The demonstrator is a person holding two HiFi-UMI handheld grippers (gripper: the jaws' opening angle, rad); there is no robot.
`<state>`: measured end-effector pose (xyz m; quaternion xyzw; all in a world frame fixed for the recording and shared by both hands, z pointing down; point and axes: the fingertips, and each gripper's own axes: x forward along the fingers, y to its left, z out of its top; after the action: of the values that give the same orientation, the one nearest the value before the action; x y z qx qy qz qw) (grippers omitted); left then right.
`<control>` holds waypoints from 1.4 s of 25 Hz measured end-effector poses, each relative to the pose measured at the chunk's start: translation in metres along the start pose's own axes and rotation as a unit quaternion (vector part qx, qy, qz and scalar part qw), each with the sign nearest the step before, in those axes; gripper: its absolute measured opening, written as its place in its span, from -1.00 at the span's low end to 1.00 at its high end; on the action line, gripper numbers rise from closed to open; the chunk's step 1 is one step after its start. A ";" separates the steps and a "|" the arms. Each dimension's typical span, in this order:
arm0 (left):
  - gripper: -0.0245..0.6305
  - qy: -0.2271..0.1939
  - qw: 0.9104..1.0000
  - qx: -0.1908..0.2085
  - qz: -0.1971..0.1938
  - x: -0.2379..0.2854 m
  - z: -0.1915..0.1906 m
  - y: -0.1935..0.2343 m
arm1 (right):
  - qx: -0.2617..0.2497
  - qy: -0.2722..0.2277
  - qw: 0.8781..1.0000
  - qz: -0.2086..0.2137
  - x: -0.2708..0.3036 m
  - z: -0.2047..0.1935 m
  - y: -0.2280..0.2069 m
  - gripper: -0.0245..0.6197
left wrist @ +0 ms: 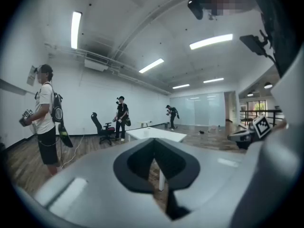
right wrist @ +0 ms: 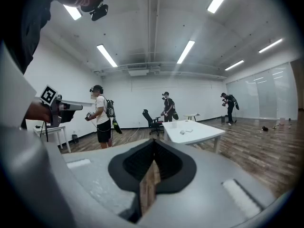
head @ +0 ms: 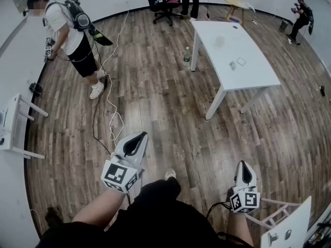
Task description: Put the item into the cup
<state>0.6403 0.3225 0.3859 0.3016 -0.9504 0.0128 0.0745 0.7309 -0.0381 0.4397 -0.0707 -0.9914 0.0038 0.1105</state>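
Head view: left gripper (head: 140, 136) and right gripper (head: 243, 164) low and near, above the wearer's black shorts (head: 155, 211), well apart from each other, both aimed toward the far side of the room.

Left gripper view: jaws clenched tip to tip, nothing between them, only wood floor (head: 155, 97) showing through the slit below the tips.

Right gripper view: jaws pressed together too, empty.

Far right on the floor, a white table (head: 248, 71), well apart from both grippers. On its top, what looks like a clear cup (head: 220, 41) toward the far end. Nearer along the same top, two small items (head: 232, 65) just beside each other, too small to make out; apart from the cup, not in it.

A bottle (head: 187, 57) upright on the floor beside the table's far left leg.

Far left, a person (head: 67, 32) with a backpack, and a white cable (head: 111, 107) trailing across the floor toward the near side. At the far wall, a black office chair (head: 163, 4).
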 end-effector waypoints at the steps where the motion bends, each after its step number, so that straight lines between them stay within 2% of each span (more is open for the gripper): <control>1: -0.93 0.000 1.000 0.004 0.001 0.013 0.005 0.012 | 0.002 -0.006 1.000 0.001 0.019 0.009 0.001 -0.92; 7: -0.93 -0.011 1.000 0.015 0.003 0.077 0.032 0.066 | -0.001 -0.037 0.999 0.011 0.107 0.055 0.009 -0.92; 13: -0.93 -0.035 0.999 0.030 0.005 0.107 0.061 0.093 | -0.012 -0.040 0.999 0.035 0.160 0.076 0.014 -0.92; 18: -0.93 -0.036 0.999 0.026 0.031 0.123 0.057 0.123 | -0.026 -0.049 0.996 0.064 0.206 0.087 0.018 -0.92; 22: -0.93 -0.037 0.998 0.015 0.051 0.142 0.058 0.149 | -0.013 -0.058 0.993 0.099 0.257 0.097 0.024 -0.92; 25: -0.93 -0.043 0.997 0.015 0.067 0.165 0.066 0.172 | -0.019 -0.067 0.993 0.100 0.301 0.110 0.017 -0.92; 29: -0.93 -0.028 0.996 0.014 0.078 0.204 0.072 0.201 | -0.006 -0.063 0.993 0.096 0.358 0.127 0.000 -0.92; 35: -0.93 -0.020 0.996 0.008 0.086 0.281 0.091 0.233 | -0.008 -0.053 0.992 0.117 0.449 0.152 -0.023 -0.92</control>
<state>0.2675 0.3462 0.3429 0.2197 -0.9740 0.0207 0.0520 0.2604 0.0033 0.3902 -0.1868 -0.9807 0.0129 0.0559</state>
